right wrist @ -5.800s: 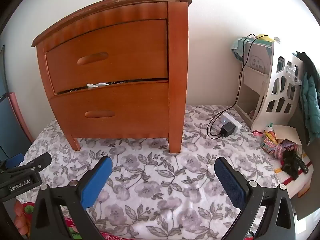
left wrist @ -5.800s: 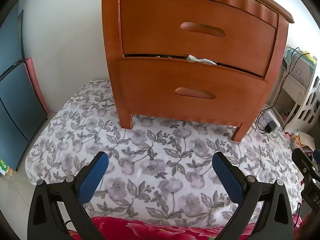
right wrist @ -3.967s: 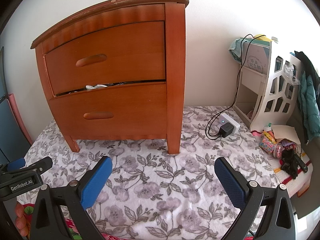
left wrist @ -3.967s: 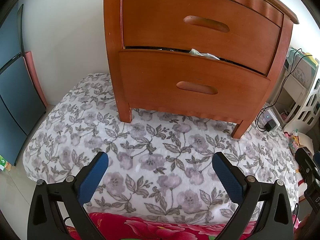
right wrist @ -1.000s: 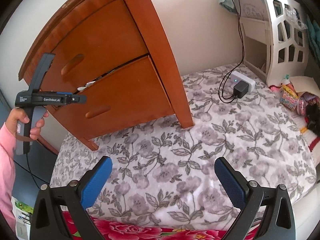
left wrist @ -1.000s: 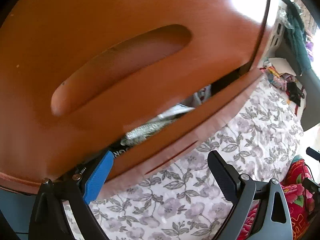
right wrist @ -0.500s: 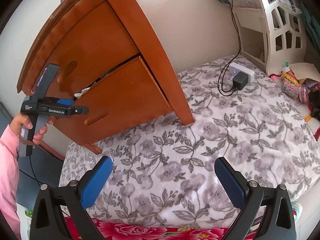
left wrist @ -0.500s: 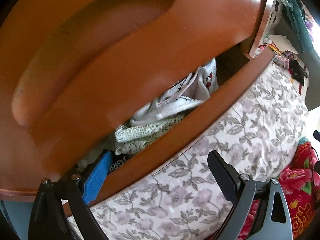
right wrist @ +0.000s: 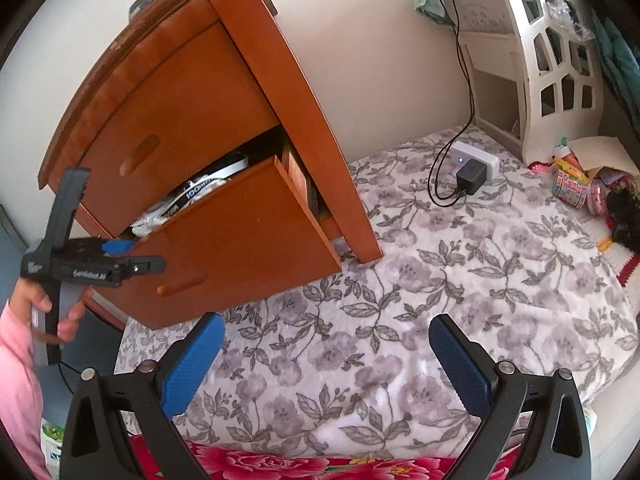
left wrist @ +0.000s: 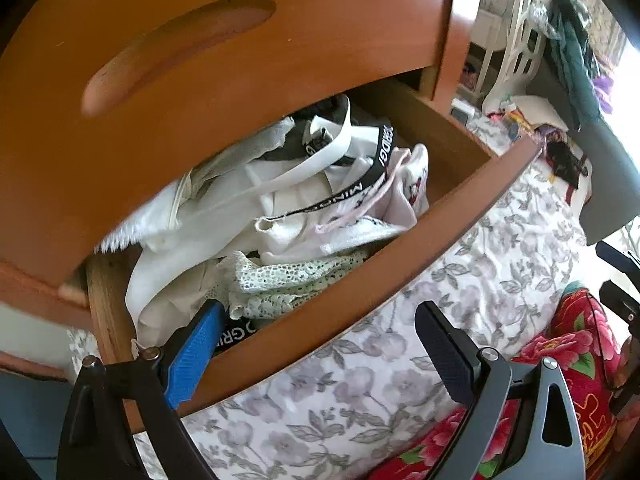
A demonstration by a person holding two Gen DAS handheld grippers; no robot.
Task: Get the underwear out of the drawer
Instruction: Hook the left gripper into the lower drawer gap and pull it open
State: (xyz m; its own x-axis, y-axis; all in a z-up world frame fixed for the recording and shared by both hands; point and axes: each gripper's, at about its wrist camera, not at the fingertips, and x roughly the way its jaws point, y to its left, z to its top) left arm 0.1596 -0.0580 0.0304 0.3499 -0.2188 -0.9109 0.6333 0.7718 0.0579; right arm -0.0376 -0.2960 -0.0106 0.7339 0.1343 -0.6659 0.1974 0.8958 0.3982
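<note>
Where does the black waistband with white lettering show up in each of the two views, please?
Left wrist view: the black waistband runs diagonally through the middle, on top of the clothes pile in the lower drawer.
Right wrist view: left of centre, the waistband peeks out above the drawer's front panel.
Shared landmark: the upper drawer's oval handle recess.

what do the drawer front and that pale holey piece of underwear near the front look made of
Drawer front: looks like wood with a smooth reddish-brown glossy finish; it catches a soft sheen. Whether solid or veneer cannot be told.
Pale holey underwear: seems crocheted or lace fabric, matte off-white, with an open mesh of small holes.
</note>
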